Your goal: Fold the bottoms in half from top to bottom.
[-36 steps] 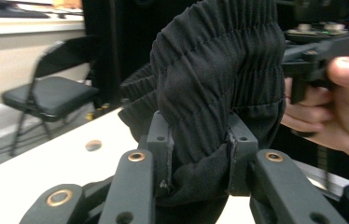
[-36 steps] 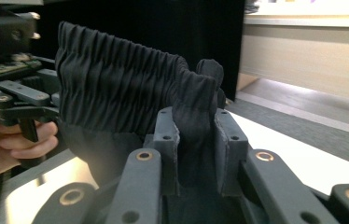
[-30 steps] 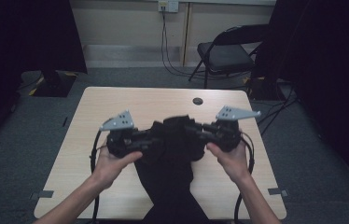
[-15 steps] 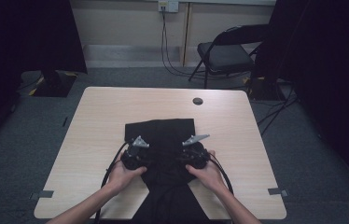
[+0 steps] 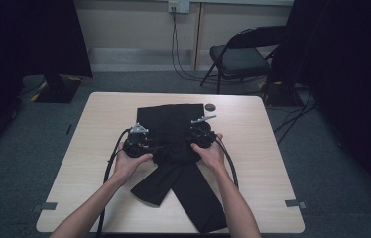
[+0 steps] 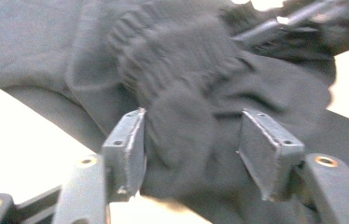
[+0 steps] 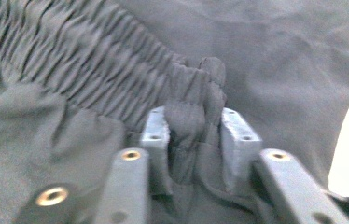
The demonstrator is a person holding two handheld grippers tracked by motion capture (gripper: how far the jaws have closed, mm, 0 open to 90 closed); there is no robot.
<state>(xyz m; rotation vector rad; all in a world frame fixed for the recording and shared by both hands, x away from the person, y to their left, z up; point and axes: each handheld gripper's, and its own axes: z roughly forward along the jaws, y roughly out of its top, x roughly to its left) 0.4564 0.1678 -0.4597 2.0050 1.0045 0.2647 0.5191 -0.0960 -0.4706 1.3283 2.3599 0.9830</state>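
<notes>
1. A pair of black trousers lies at the middle of the bench. Its upper part is folded toward the far edge, and the two legs run to the near edge.
2. The step in hand looks like folding the garment. Both grippers sit low on the bunched waistband mid-bench.
3. The left gripper has just been opening. Cloth lies between its jaws, but the pads stand apart from it, so it has let go.
4. The right gripper has also been widening, yet a ridge of fabric is pinched between its pads.
5. Next, probably: free the right gripper, then take the legs near the near edge and fold them up.
</notes>
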